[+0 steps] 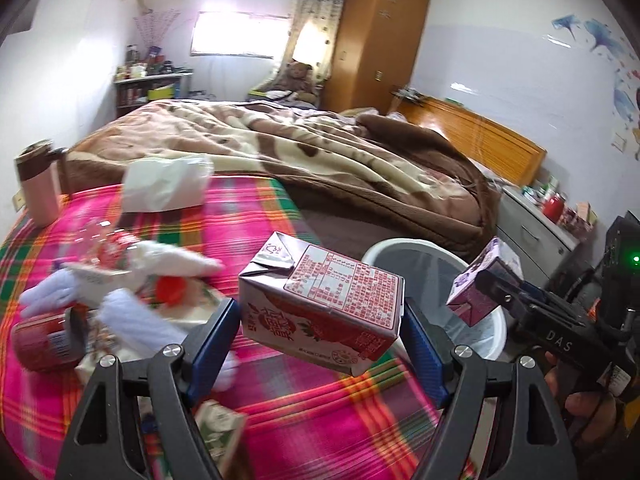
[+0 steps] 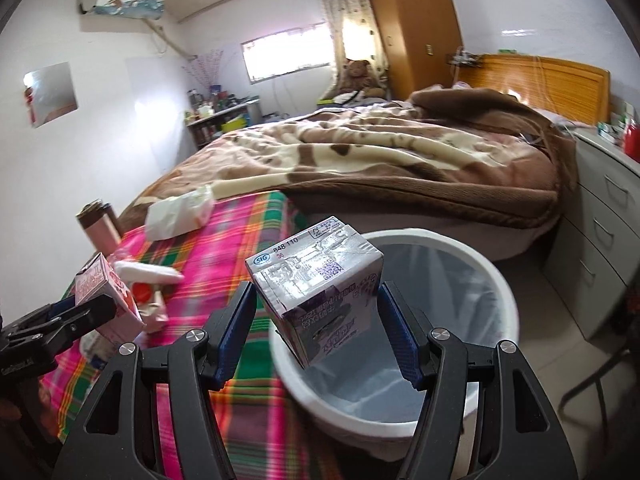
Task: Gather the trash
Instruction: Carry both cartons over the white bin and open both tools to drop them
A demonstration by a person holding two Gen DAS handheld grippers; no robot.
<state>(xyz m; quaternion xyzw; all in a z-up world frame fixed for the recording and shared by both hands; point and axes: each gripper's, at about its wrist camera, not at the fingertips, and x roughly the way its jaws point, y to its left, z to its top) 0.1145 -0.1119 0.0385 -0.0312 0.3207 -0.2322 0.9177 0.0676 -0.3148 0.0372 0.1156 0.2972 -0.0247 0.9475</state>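
My left gripper (image 1: 320, 332) is shut on a red strawberry drink carton (image 1: 320, 300), held above the pink plaid cloth (image 1: 248, 220). My right gripper (image 2: 316, 320) is shut on a purple drink carton (image 2: 320, 280), which hangs over the rim of the white bin (image 2: 500, 280) lined with a grey bag. In the left wrist view the purple carton (image 1: 480, 284) and the right gripper (image 1: 516, 300) show beside the bin (image 1: 384, 250). In the right wrist view the red carton (image 2: 108, 292) and the left gripper (image 2: 80, 312) appear at the left edge.
On the plaid cloth lie a red can (image 1: 44, 340), white tissues (image 1: 160, 260), a red cap (image 1: 170, 290), a white plastic bag (image 1: 164, 184) and a pink tumbler (image 1: 38, 188). A bed with a brown blanket (image 1: 320, 152) lies behind. Grey drawers (image 2: 600, 240) stand right of the bin.
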